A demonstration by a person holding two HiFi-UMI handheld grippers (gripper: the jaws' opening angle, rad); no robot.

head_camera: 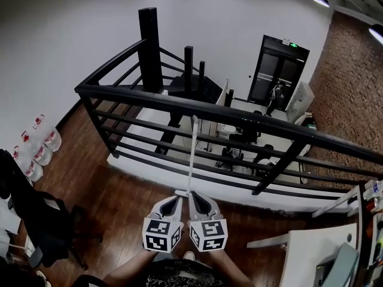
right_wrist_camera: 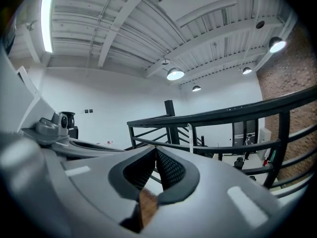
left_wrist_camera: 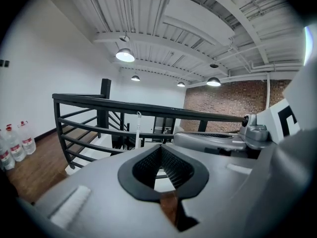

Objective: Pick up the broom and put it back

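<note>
Head view: broom (head_camera: 192, 154) at black railing (head_camera: 251, 117)

Room: white wall (head_camera: 72, 34); brick wall (head_camera: 353, 82) at right; dark wood floor (head_camera: 114, 202); black metal railing (head_camera: 239, 115); ribbed white ceiling (left_wrist_camera: 198, 14), lit pendant lamps (left_wrist_camera: 125, 55); black door (head_camera: 276, 70); water bottles (head_camera: 36, 145) along left wall.

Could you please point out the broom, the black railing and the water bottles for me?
broom (head_camera: 192, 154), head view, middle of its white handle.
black railing (head_camera: 269, 127), head view, on the top rail.
water bottles (head_camera: 50, 139), head view, body of one bottle.
</note>
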